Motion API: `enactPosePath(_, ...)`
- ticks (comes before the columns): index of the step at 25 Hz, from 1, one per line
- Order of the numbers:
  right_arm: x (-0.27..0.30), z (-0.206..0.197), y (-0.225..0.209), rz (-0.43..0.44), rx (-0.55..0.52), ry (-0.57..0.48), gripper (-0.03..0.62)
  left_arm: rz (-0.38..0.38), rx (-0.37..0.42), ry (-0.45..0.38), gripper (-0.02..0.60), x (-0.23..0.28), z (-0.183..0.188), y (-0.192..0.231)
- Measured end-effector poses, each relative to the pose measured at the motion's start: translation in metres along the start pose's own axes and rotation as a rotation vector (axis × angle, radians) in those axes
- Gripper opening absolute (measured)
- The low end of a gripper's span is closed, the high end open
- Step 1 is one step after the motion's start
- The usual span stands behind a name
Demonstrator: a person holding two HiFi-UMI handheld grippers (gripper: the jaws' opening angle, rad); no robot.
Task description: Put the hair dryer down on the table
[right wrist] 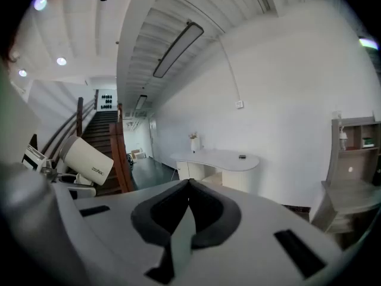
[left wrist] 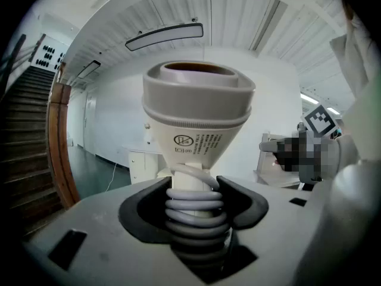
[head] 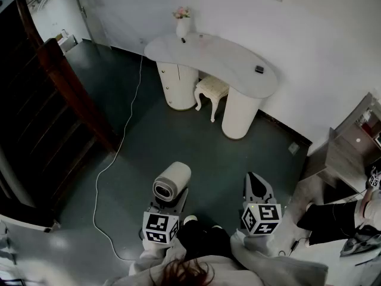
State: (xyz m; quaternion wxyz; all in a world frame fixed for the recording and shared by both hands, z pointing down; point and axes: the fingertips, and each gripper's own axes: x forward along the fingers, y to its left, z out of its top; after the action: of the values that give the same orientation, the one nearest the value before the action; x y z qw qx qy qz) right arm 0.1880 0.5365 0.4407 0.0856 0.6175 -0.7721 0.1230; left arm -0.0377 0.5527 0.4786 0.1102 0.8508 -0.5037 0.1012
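Note:
A cream hair dryer (head: 171, 183) with a grey end stands above my left gripper (head: 168, 202), low in the head view. In the left gripper view its barrel (left wrist: 196, 118) points upward. The handle, wound with grey cord (left wrist: 193, 210), sits clamped between the dark pads (left wrist: 140, 210). My right gripper (head: 255, 183) hovers beside it with its tips together (right wrist: 189, 183) and nothing between them. The white curved table (head: 220, 55) stands by the far wall across the floor, also visible as the table (right wrist: 217, 158) in the right gripper view.
A vase of flowers (head: 183, 24) and a small dark object (head: 259, 69) rest on the table, with a stool (head: 211, 89) under it. A white cable (head: 119, 142) runs over the dark floor. A wooden staircase rail (head: 65, 76) rises at left; a shelf unit (head: 351, 148) stands at right.

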Motion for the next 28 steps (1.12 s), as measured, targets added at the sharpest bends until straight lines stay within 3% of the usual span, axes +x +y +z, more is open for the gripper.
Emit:
enactPosePath(19, -0.028, -0.015, -0.024, 0.050, -0.014, -0.023, 0.049, 0.074, 0.006, -0.007, 0.236, -0.021, -0.019, -0.050)
enactPosePath(28, -0.006, -0.015, -0.027, 0.069, -0.017, -0.019, 0.049, 0.084, -0.005, 0.002, 0.236, 0.001, -0.020, -0.040)
